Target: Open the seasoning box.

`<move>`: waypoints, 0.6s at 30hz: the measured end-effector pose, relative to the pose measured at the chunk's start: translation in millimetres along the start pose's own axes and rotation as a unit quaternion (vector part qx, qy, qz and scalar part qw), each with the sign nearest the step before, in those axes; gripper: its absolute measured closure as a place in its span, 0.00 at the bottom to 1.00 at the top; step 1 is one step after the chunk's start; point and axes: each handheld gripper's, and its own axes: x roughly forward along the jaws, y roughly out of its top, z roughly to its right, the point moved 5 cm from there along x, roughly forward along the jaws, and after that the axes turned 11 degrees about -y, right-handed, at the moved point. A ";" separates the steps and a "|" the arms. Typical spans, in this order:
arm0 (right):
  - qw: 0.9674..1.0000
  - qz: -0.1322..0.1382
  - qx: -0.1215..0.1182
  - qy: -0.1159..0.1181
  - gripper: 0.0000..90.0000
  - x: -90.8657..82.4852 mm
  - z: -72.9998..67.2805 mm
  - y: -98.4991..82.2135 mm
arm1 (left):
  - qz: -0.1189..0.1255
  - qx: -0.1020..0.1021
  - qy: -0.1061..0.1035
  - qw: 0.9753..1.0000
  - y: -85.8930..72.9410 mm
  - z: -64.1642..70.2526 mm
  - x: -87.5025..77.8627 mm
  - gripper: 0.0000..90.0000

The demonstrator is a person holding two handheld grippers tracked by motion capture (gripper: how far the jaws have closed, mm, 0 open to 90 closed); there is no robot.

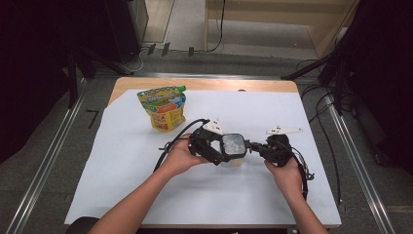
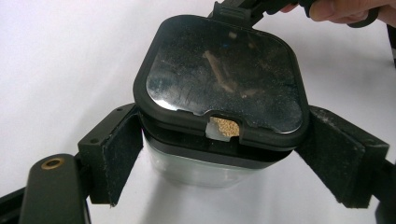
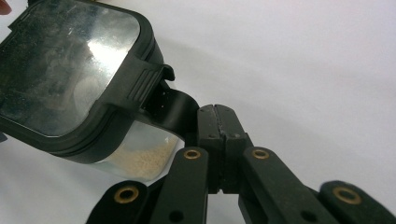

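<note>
Clamped between padded black jaws of the left gripper [image 2: 219,163]: a clear container [image 2: 205,168] under a black-rimmed lid [image 2: 222,77], on white paper [image 2: 60,60].

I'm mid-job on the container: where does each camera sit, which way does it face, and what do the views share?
High view: above the person's side, looking forward and down at the table, pouch, both forearms and grippers.
Left gripper view: rides the left gripper, whose jaws flank the clear container below its black lid.
Right gripper view: rides the right gripper, pinched on the lid's latch strap.
Shared: the container, in all three views.
</note>
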 end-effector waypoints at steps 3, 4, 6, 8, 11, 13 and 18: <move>1.000 0.000 0.001 0.001 1.00 0.0 0.0 0.1 | -0.003 0.003 0.003 1.000 0.9 0.7 -0.5 0.19; 1.000 0.000 0.001 0.000 1.00 -0.1 -0.1 0.1 | -0.004 0.002 0.004 1.000 1.2 1.0 -0.5 0.19; 1.000 0.000 0.001 0.001 1.00 -0.1 -0.1 0.1 | -0.003 0.003 0.004 1.000 1.5 1.1 -0.4 0.19; 1.000 0.000 0.001 0.000 1.00 0.0 0.0 0.1 | -0.004 0.006 0.005 1.000 1.7 1.3 -0.7 0.19; 1.000 0.000 0.001 0.000 1.00 -0.1 -0.2 0.1 | -0.008 0.011 0.008 1.000 2.4 1.9 -1.4 0.19; 1.000 0.000 0.001 0.000 1.00 0.0 -0.1 0.0 | -0.008 0.011 0.010 1.000 2.6 2.2 -1.4 0.19; 1.000 0.000 0.001 0.000 1.00 -0.1 -0.4 0.1 | -0.011 0.012 0.014 1.000 3.6 3.4 -1.6 0.19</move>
